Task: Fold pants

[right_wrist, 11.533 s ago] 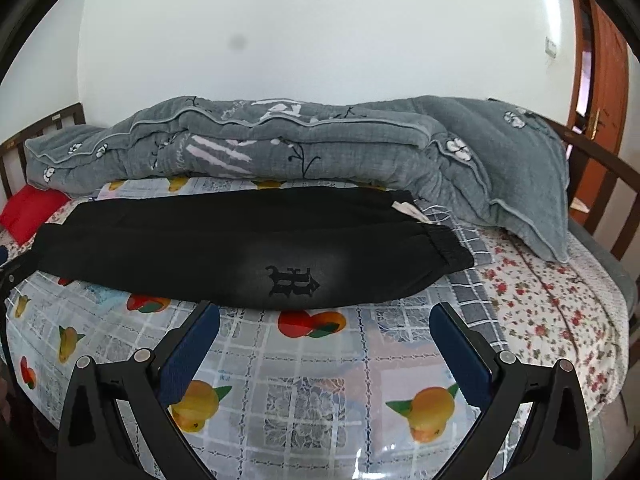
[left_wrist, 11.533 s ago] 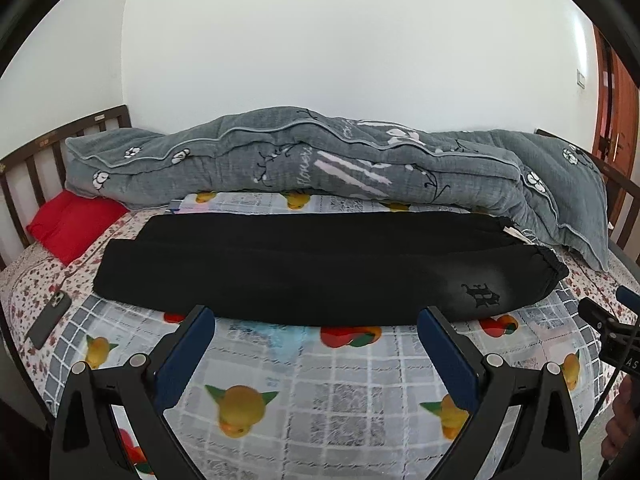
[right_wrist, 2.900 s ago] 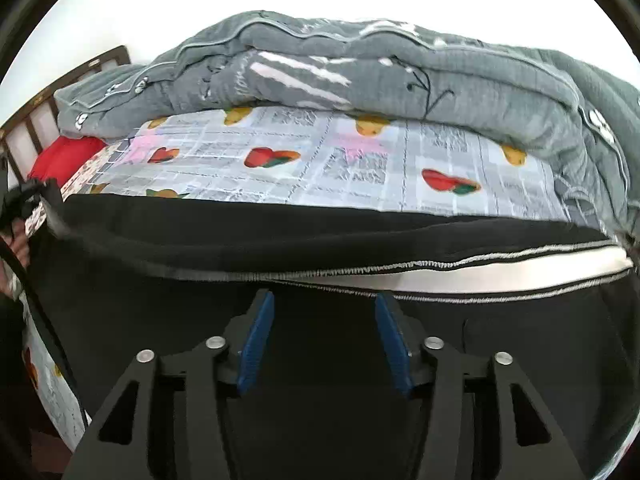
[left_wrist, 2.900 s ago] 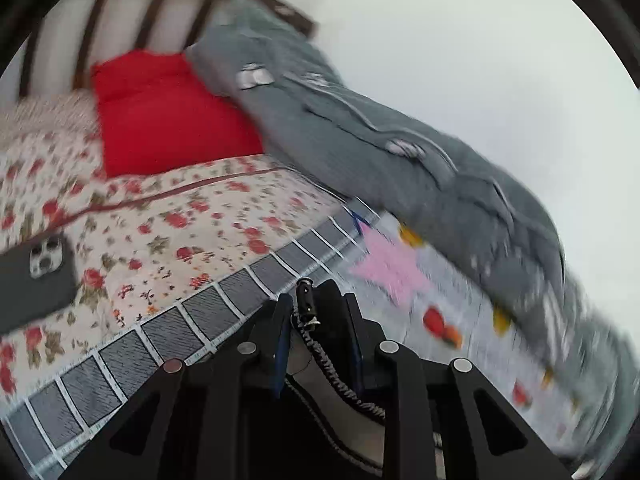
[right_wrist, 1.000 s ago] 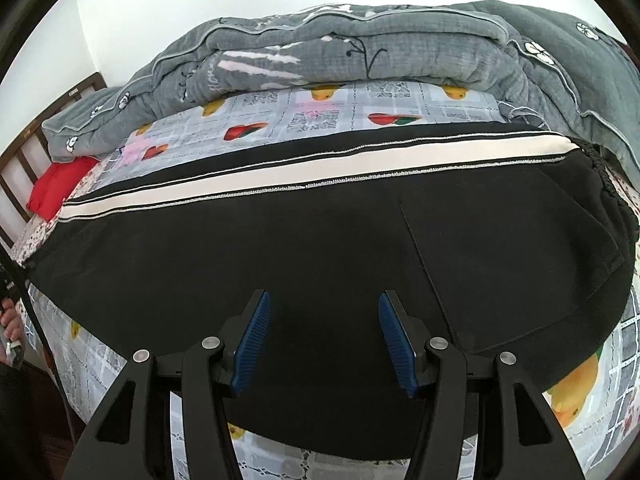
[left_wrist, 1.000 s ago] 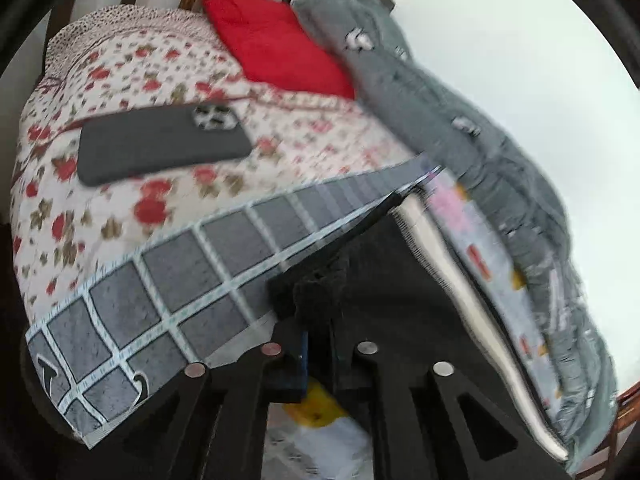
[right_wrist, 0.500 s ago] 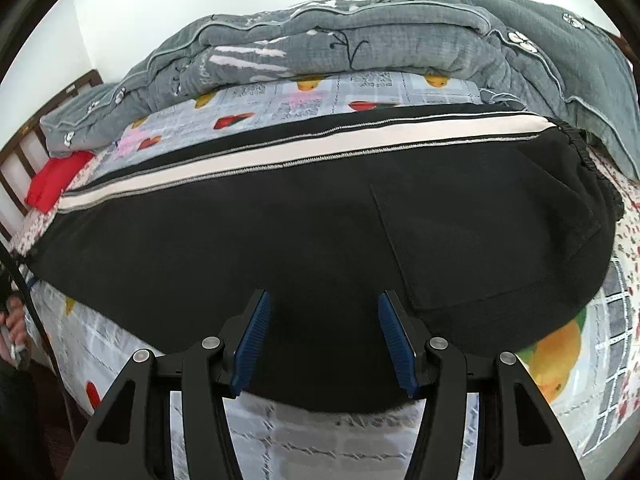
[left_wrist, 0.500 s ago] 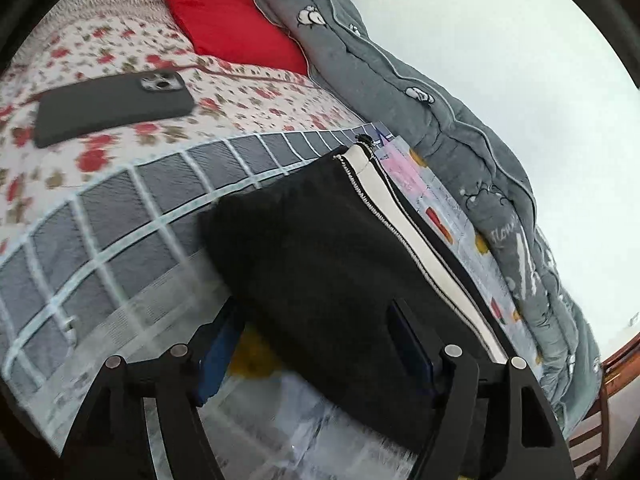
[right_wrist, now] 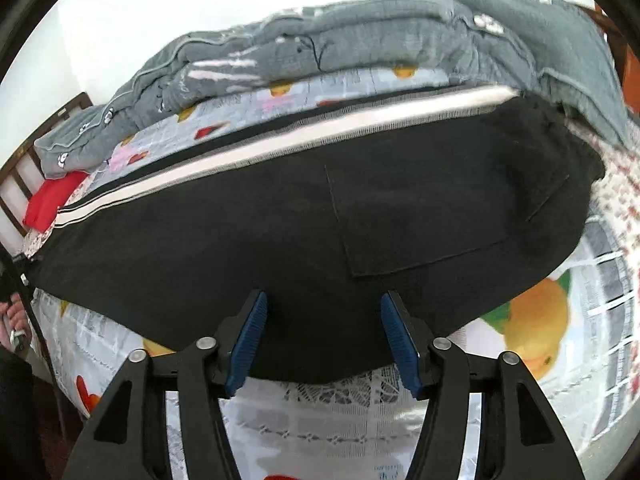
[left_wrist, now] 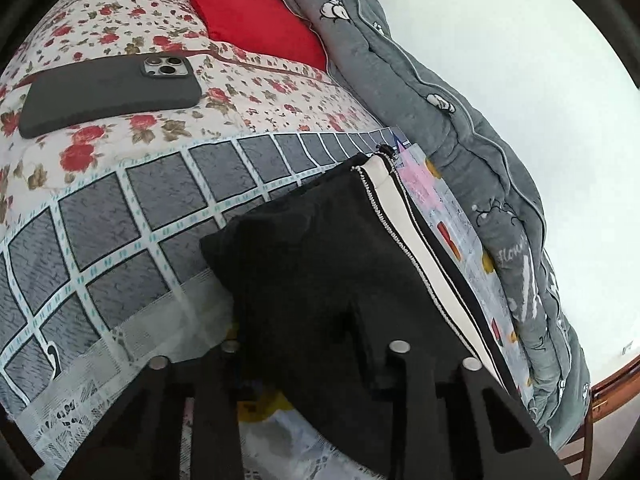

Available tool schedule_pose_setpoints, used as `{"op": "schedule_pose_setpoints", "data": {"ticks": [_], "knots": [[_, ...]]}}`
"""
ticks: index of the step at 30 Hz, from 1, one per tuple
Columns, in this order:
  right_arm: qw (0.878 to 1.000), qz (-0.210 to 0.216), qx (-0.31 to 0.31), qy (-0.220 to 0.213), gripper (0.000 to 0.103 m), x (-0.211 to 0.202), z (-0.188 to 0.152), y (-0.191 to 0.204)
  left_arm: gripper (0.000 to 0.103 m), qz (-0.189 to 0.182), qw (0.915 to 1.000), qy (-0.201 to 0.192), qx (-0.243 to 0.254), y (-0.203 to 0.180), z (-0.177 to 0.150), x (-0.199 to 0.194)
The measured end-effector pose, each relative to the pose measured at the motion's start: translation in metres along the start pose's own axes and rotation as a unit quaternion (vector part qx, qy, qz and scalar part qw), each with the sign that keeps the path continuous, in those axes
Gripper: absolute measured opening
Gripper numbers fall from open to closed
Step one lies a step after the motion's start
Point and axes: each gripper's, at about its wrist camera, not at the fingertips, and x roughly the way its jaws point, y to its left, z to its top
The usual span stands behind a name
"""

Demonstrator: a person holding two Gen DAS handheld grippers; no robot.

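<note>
The black pants (right_wrist: pixel 280 240) are seen laid lengthwise across the bed, folded leg over leg, with a white side stripe running along their far edge and a patch pocket visible towards the right end. They rest on a bedsheet (right_wrist: pixel 532 332) printed with fruit and a grey grid. The right gripper (right_wrist: pixel 322 336) is held at the near edge of the pants with its blue-padded fingers (right_wrist: pixel 250 336) spread well apart; the cloth lies between and just beyond the pads, and nothing is clamped. In the left wrist view, the cuff end of the pants (left_wrist: pixel 320 248) is seen lying over the grid border of the sheet, with the left gripper (left_wrist: pixel 312 336) placed at its near edge. Its fingers are largely hidden by the black cloth, so whether they are parted or closed on the fabric cannot be told. A dark phone (left_wrist: pixel 108 92) lies face down on the floral cover to the far left, a red pillow (left_wrist: pixel 248 12) is seen beyond it, and a rolled grey quilt (right_wrist: pixel 360 48) is stretched along the far side of the bed.
</note>
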Motion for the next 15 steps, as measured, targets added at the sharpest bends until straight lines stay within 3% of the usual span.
{"op": "schedule_pose_setpoints", "data": {"ticks": [7,15], "knots": [[1.000,-0.005,-0.014,-0.007,0.065,-0.004,-0.002,0.006,0.019,-0.009,0.9994,0.004,-0.032,0.004,0.004,-0.002],[0.999,-0.019,-0.041,-0.015,0.065,-0.023,-0.015,0.012,0.009,0.034,0.9979,-0.031,0.046,-0.043,0.007,-0.020]]}}
